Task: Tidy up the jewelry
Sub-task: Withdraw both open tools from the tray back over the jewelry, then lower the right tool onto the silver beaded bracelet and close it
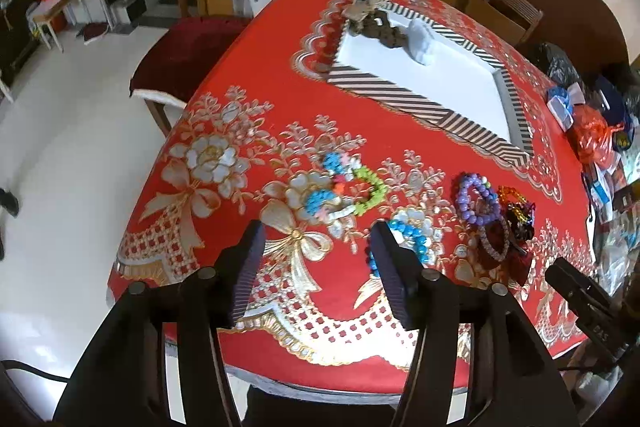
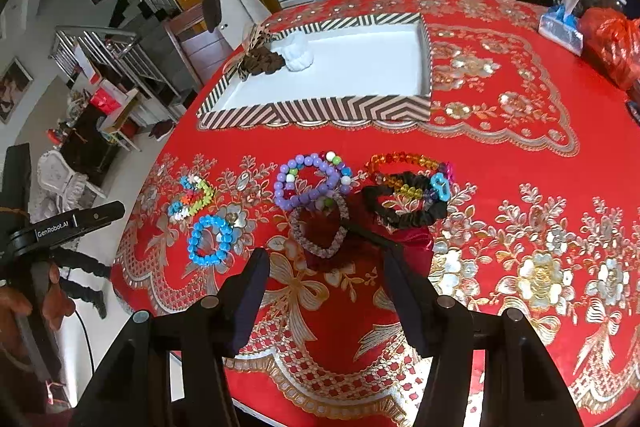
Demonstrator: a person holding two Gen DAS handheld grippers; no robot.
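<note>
1. Table (image 2: 520, 187): round, covered in a red cloth with gold and silver floral print.
2. Striped tray (image 2: 320, 107): black-and-white chevron rim, white floor, at the far side of the table. In its far corner lie a brown scrunchie (image 2: 266, 61) and a white scrunchie (image 2: 298, 57), touching.
3. Blue bead bracelet (image 2: 210, 241): flat on the cloth, near the table's front edge.
4. Multicolour star bracelet (image 2: 192, 197): just beyond the blue one.
5. Purple bead bracelet (image 2: 312, 181): mid-cluster, overlapping a pale crystal bracelet (image 2: 318, 231).
6. Rainbow bead bracelet (image 2: 404, 163) and black scrunchie (image 2: 404, 205): right of the cluster, overlapping.
7. Left gripper (image 1: 316, 247): jaws wide apart, empty, above the cloth, with the blue bracelet beside the right-hand finger.
8. Right gripper (image 2: 326, 267): jaws apart, nothing between them, just short of the crystal bracelet.
</note>
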